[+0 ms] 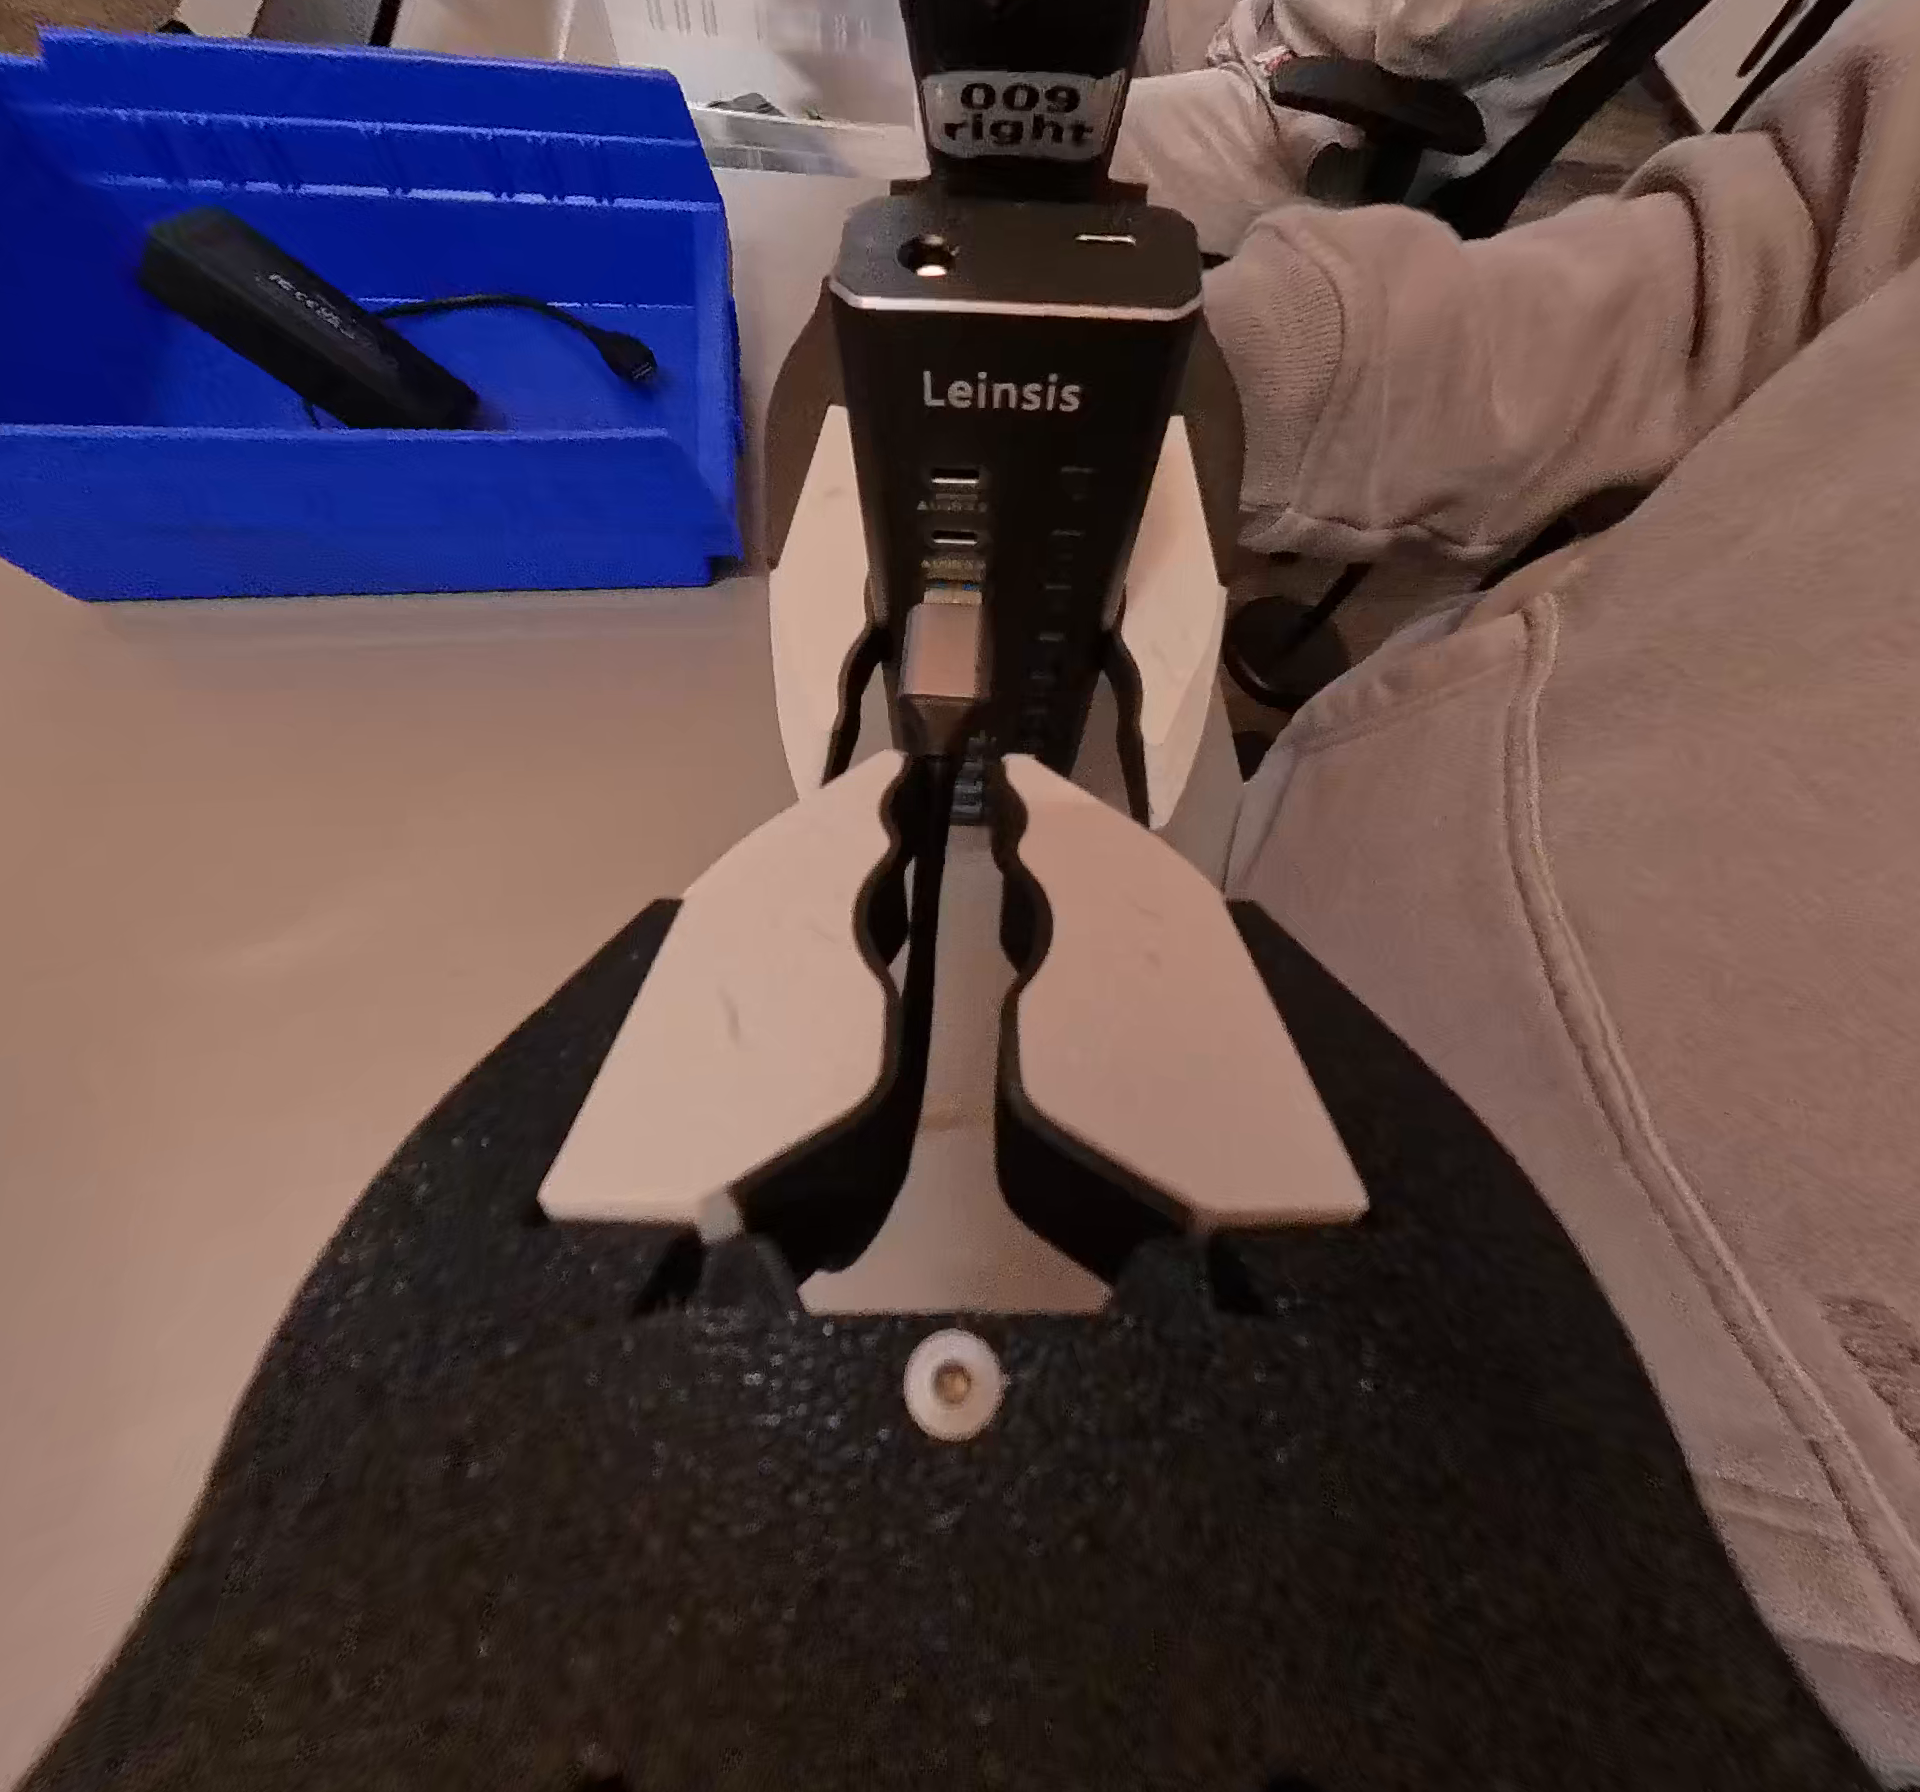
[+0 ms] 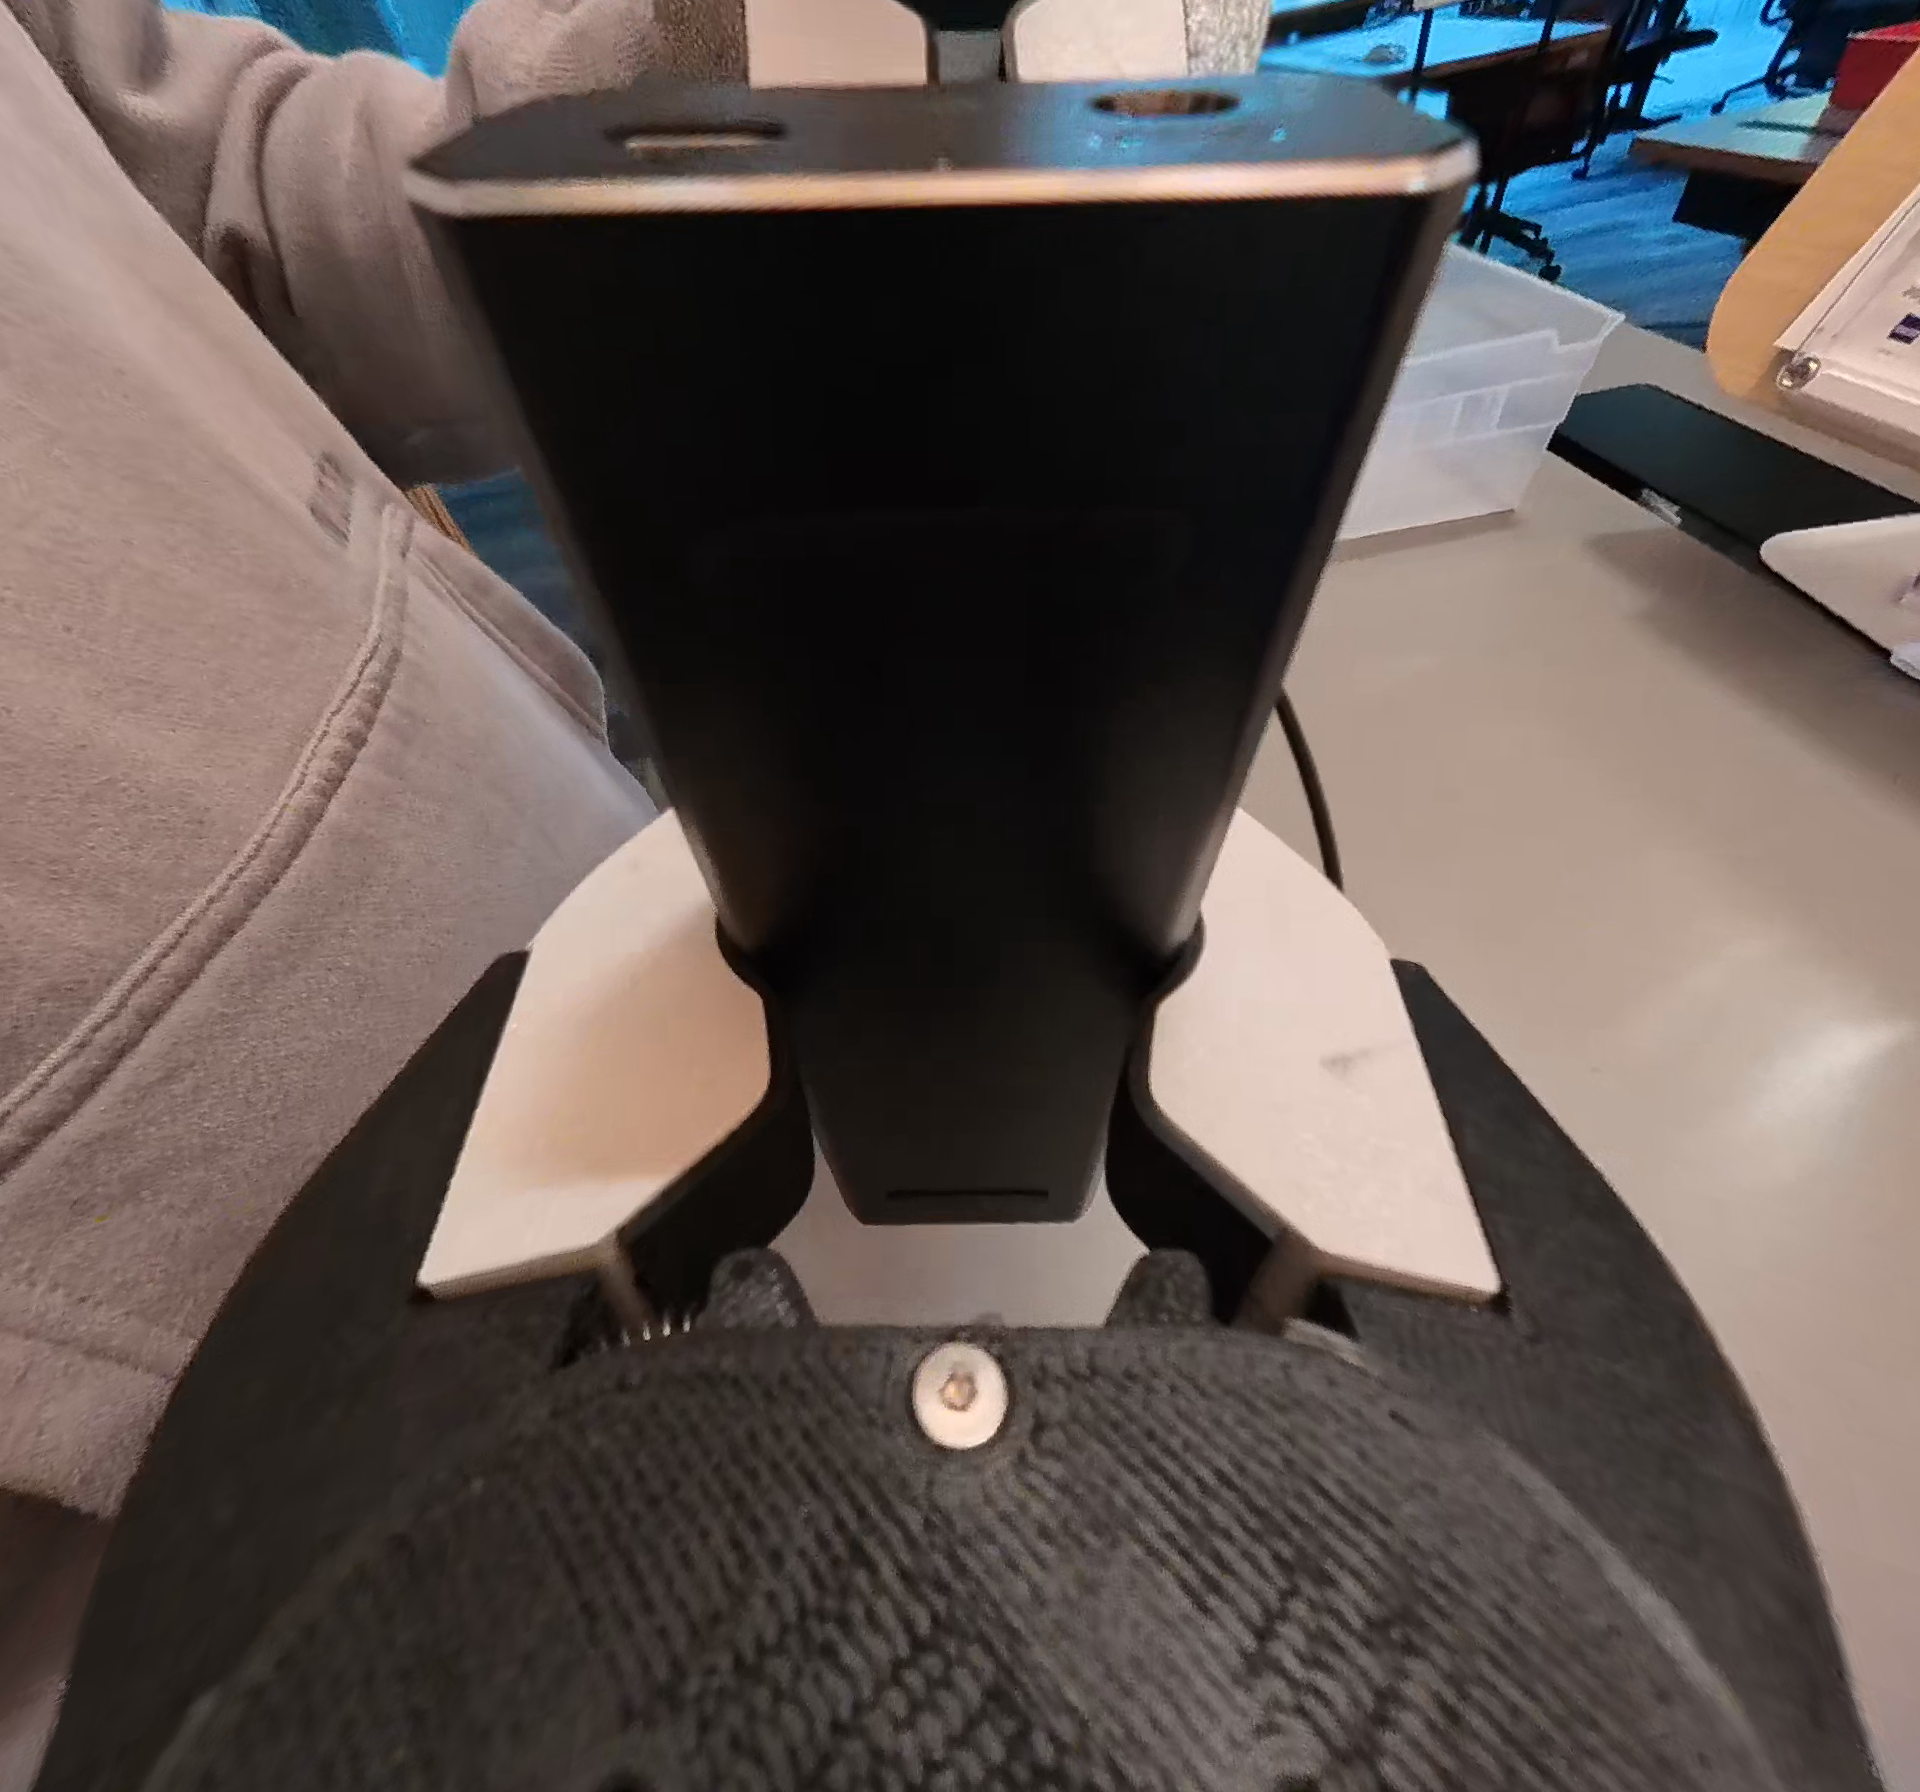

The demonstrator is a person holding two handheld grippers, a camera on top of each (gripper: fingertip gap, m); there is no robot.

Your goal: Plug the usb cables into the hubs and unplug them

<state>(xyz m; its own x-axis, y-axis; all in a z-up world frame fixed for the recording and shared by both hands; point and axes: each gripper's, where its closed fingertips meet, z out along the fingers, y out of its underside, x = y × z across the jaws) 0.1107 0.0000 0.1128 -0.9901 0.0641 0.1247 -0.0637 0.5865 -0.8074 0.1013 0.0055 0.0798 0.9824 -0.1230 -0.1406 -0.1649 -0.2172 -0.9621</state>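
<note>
Black aluminium hub (image 1: 1013, 454), tall box with a bright chamfered rim, stands centre frame in the left wrist view. Its front face carries white lettering, a column of ports down the left side and a faint column of marks down the right. End face on top shows a round socket and a small slot.

Grey metal plug (image 1: 942, 664) sits in a port low on the front face; its black cable (image 1: 920, 921) drops toward the camera through the gap of the left hand-held gripper (image 1: 951, 776). Left fingers (image 1: 769, 1015) are narrowly parted around the cable; cannot tell whether they pinch it.

Right hand-held gripper (image 2: 958, 953), in its own view, is closed on the lower part of the hub (image 2: 956, 516), white fingers (image 2: 644, 1046) pressed to both side walls. From here the plain black back of the hub fills mid frame.

Blue bin (image 1: 353, 495) at upper left of the left view sits on the bench (image 1: 364, 859) and holds a second, slim black hub (image 1: 301, 329) with a short cable. Grey sleeve (image 1: 1558, 371) fills the right of the frame.
</note>
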